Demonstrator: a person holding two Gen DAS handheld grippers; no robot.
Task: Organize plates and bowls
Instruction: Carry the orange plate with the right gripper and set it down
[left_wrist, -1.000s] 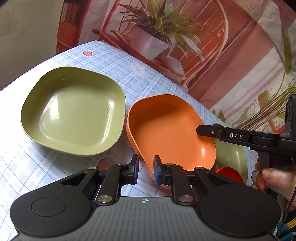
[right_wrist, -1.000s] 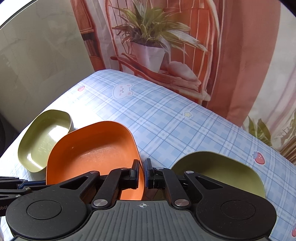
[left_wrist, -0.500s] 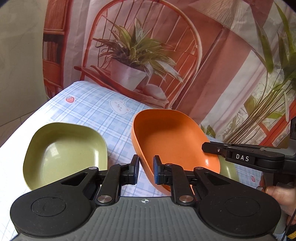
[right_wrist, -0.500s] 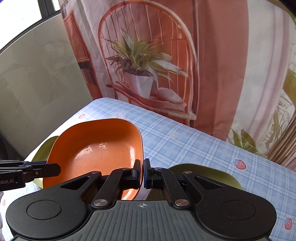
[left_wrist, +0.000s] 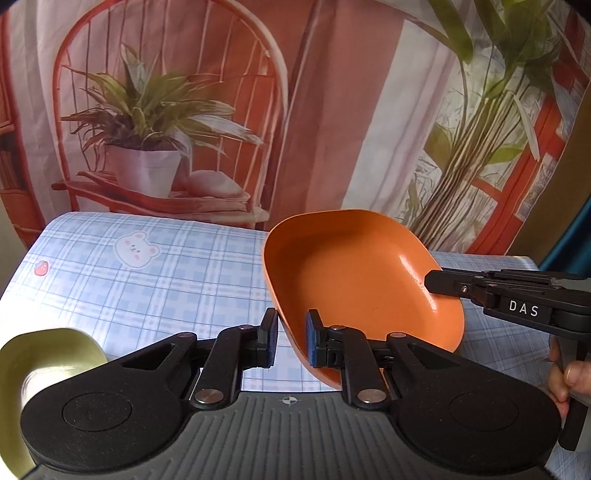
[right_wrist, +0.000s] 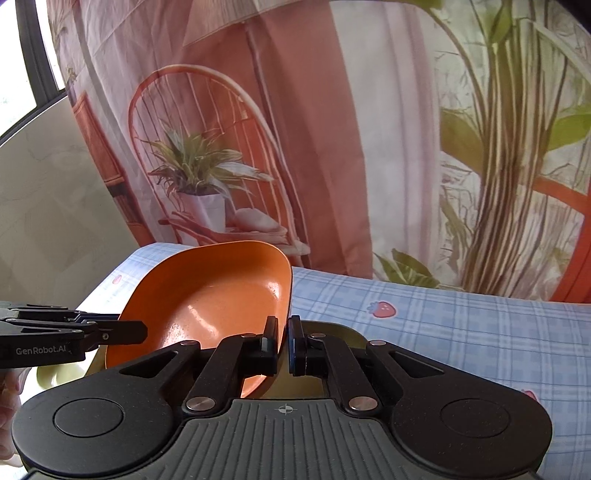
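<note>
1. Orange bowl (left_wrist: 362, 280) lifted off tablecloth (left_wrist: 155, 288), tilted, at 1 o'clock from left wrist camera, 10 o'clock in right view (right_wrist: 210, 306).
2. Left gripper (left_wrist: 290, 341) pinching bowl's near-left rim.
3. Right gripper (right_wrist: 283, 345) clamped on opposite rim, pads nearly together.
4. Green plate (left_wrist: 55, 350) at 8 o'clock on cloth; another green dish (right_wrist: 332, 330) under right gripper.
5. Printed plant backdrop (left_wrist: 332, 110) behind.

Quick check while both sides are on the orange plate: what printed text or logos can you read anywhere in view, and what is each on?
"DAS" – white letters on the right hand-held gripper, seen from the left wrist view.
"GenRobot.AI" – white letters on the left hand-held gripper, seen from the right wrist view; its last letter is cut at the body's edge.
The tablecloth carries only bear and strawberry pictures, no words.
</note>
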